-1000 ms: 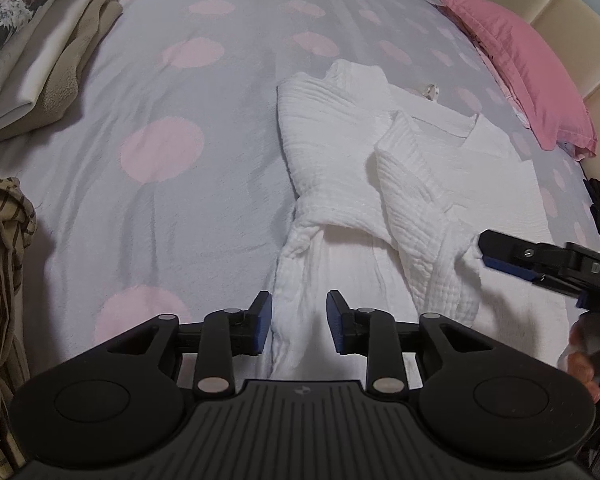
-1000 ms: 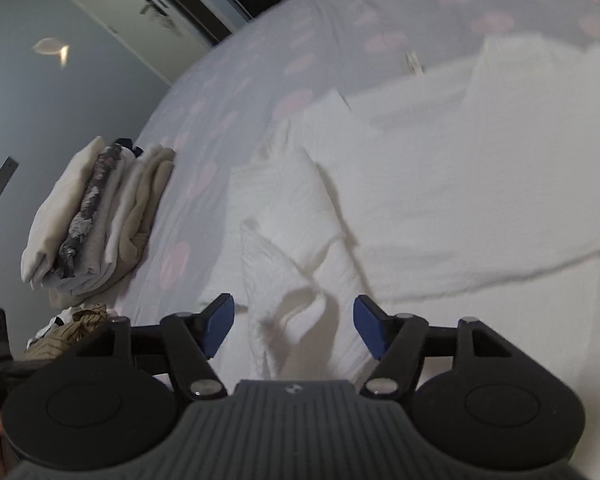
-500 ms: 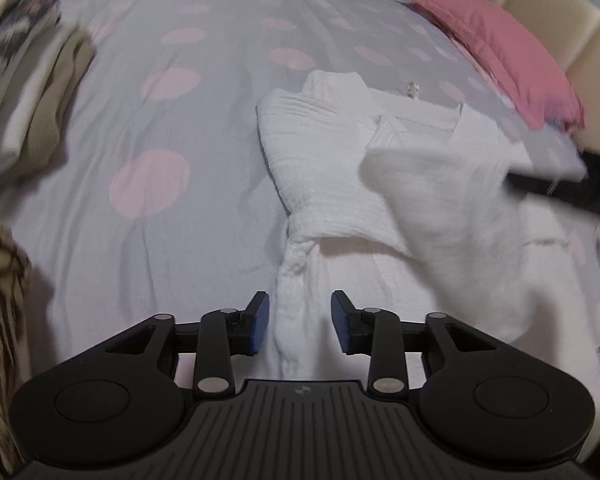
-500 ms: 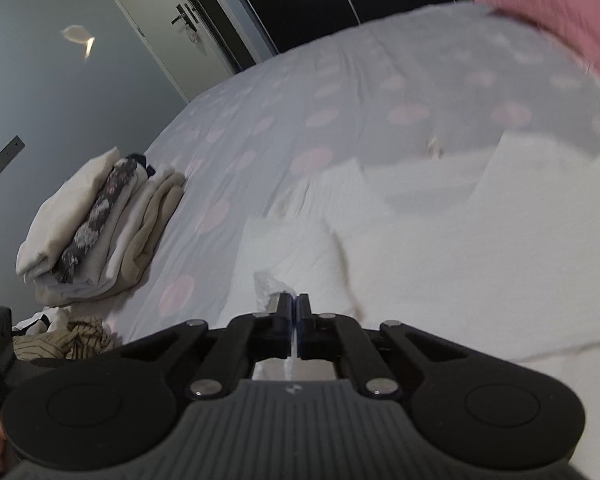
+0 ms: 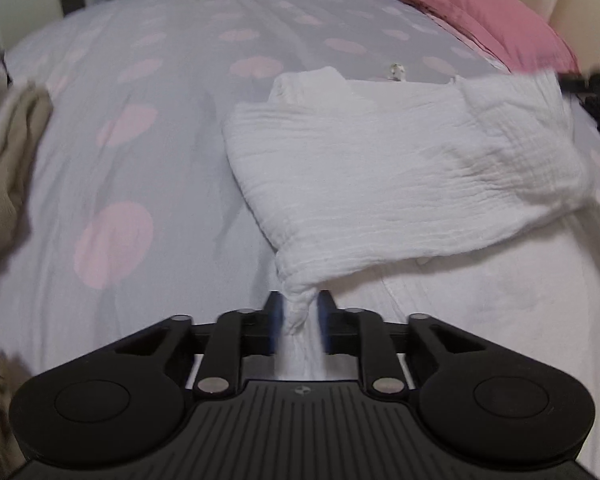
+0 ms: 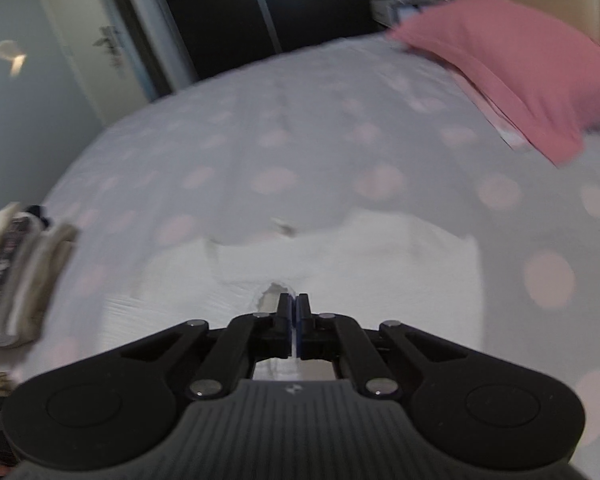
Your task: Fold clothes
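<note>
Left gripper (image 5: 299, 314): clamping a bunched, twisted corner of the white garment (image 5: 380, 168) between the blue-padded fingers (image 5: 273, 312); fabric running down between them toward the gripper body.

White garment: lying on the bedspread (image 5: 140, 128), right of centre in the left wrist view; crinkled panel being lifted and stretched from the pinched corner up toward the far right, hanging above a flatter white layer (image 5: 480, 304) resting on the bed. Upper right edge of the lifted panel blurring out near a dark shape; not resolving what is there.

Right gripper (image 6: 295, 314): jaws pressed nearly together, gripping a thin edge of the white garment (image 6: 340, 264), sliver of cloth showing between the pads and below them. Rest of the garment spreading flat on the bedspread (image 6: 300, 152) ahead.

Surroundings: pale grey bedspread with pink dots; pink pillow (image 5: 472, 12) lying at the far right against a cream headboard (image 5: 580, 8); stack of folded clothes (image 6: 16, 272) sitting at the left edge of the bed, well apart from the garment. Small pale object (image 5: 396, 70) lying just beyond the garment; too small to identify. Both views motion-blurred.
</note>
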Tool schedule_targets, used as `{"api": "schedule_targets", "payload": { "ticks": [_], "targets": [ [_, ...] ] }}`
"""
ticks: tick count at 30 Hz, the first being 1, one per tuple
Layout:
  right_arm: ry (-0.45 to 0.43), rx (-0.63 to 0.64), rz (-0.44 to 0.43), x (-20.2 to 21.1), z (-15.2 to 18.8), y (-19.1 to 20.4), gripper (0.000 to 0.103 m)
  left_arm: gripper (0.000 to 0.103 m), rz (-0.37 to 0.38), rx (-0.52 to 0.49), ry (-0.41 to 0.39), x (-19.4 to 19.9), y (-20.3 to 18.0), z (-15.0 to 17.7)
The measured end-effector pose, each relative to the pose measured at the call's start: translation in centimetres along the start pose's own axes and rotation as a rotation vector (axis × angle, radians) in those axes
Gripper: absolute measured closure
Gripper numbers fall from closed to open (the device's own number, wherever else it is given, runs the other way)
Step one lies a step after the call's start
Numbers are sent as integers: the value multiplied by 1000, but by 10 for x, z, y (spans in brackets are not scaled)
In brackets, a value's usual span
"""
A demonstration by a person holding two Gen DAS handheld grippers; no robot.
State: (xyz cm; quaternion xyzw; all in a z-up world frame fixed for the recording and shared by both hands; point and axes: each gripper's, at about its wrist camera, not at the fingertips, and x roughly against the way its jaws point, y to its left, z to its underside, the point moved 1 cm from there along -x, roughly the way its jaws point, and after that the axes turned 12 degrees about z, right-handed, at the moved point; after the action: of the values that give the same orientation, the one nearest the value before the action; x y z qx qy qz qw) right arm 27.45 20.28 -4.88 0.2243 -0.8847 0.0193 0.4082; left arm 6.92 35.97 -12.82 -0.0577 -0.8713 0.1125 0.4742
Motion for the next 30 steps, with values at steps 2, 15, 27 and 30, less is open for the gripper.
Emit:
{"api": "schedule_targets", "payload": {
  "ticks": [2,15,27,30],
  "targets": [
    [20,-21,29,-17,5,-16,101,92,-2,6,6,-2,2,2],
    [96,-62,97,-56,23,-43,90,81,10,40,27,0,8,4],
    [106,-6,133,2,25,-84,75,63,48,173,-103,45,25,-21],
    [101,-40,132,0,21,-97,74,61,53,230,-164,43,37,-47]
  ]
}}
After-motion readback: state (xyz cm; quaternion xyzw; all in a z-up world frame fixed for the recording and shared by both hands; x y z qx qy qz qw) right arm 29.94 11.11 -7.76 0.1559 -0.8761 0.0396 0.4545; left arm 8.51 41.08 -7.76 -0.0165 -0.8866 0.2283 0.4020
